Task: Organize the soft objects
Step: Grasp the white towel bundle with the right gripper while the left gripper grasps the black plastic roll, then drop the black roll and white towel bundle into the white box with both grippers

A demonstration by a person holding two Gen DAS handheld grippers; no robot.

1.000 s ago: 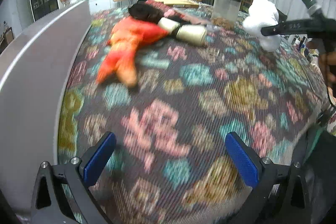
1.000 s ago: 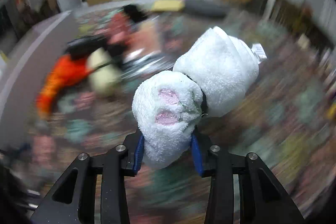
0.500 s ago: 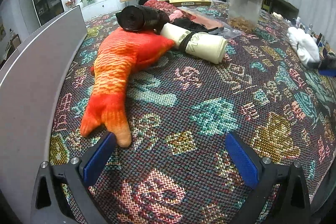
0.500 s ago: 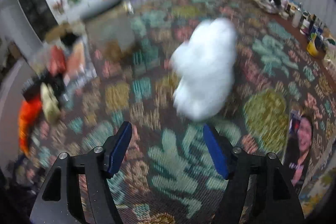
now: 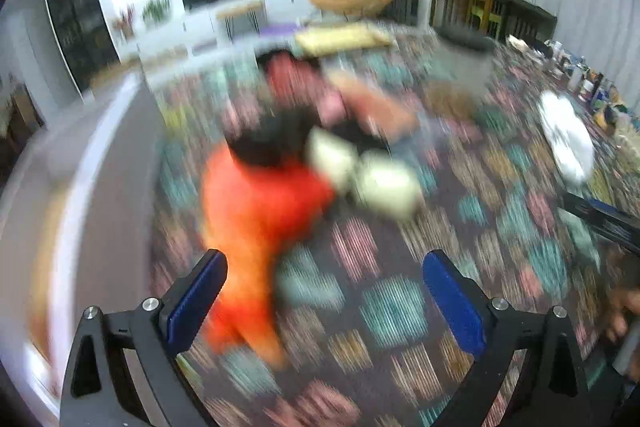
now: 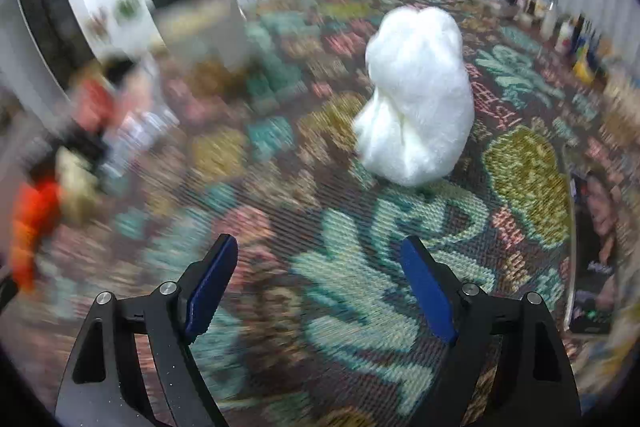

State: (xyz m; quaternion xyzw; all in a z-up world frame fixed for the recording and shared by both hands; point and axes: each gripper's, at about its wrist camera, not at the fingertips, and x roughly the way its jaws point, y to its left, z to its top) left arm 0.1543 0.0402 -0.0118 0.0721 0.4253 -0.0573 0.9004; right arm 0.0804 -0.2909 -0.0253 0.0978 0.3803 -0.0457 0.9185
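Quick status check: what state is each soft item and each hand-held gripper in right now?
White plush toy: lying free on the patterned cover, not gripped.
Orange fish plush: lying on the cover, ungripped.
Cream rolls: lying beside the fish, blurred.
Right hand-held gripper: opening, nothing between its jaws.
Left hand-held gripper: wide, closing slightly, gripping nothing.

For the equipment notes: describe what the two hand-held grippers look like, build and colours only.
Both look alike. The left hand-held gripper has two black angular fingers with triangular cut-outs and silver bolt heads, each tipped with a flat blue pad. The right hand-held gripper shows the same black frame, silver bolts and blue pads. No cables or markings can be made out, and no sleeve shows.
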